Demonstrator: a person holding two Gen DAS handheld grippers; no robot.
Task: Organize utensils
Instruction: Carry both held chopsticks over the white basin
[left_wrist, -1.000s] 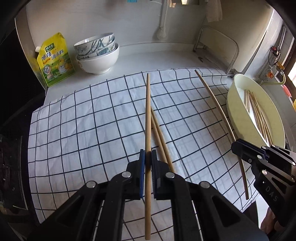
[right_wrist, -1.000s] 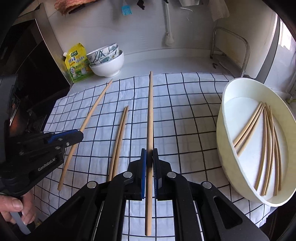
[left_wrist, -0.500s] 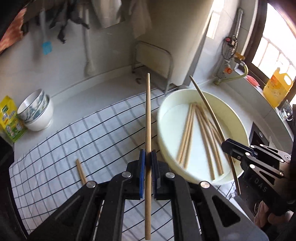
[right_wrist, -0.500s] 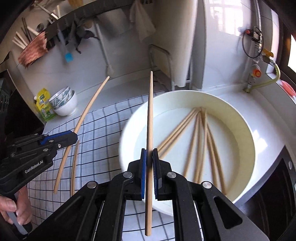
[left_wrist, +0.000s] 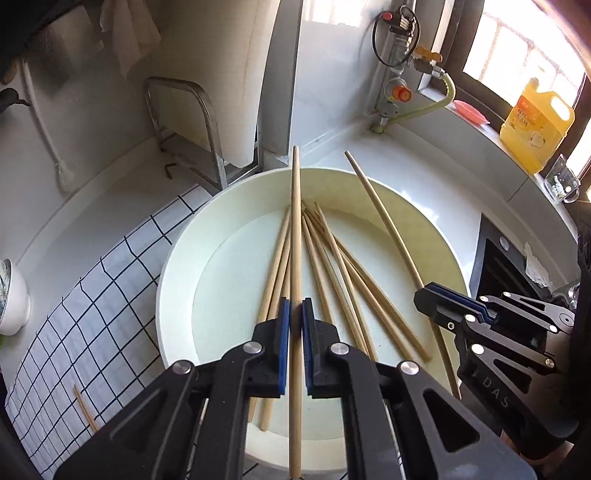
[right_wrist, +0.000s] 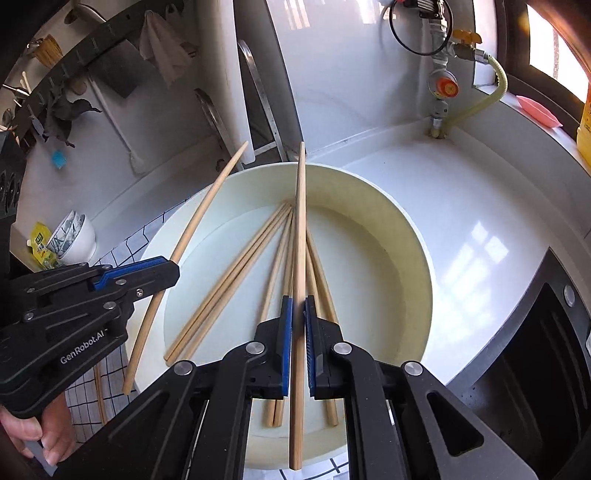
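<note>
My left gripper (left_wrist: 294, 321) is shut on a wooden chopstick (left_wrist: 295, 229) and holds it above the round cream basin (left_wrist: 177, 266). My right gripper (right_wrist: 298, 314) is shut on a second chopstick (right_wrist: 300, 221) above the same basin (right_wrist: 413, 258). Several chopsticks (left_wrist: 332, 266) lie on the basin floor, also seen in the right wrist view (right_wrist: 236, 273). The right gripper (left_wrist: 443, 306) with its chopstick (left_wrist: 384, 221) shows in the left wrist view. The left gripper (right_wrist: 162, 269) with its chopstick (right_wrist: 195, 229) shows in the right wrist view.
A checked cloth (left_wrist: 92, 314) lies left of the basin with a chopstick (left_wrist: 85, 410) on it. White bowls (right_wrist: 74, 236) and a yellow pouch (right_wrist: 38, 243) stand far left. A metal rack (left_wrist: 192, 122), a gas valve (left_wrist: 399, 92) and a yellow jug (left_wrist: 535, 122) stand behind.
Both grippers have carried their chopsticks from over the checked cloth to the right, and now hold them over the basin, lower and closer to it.
</note>
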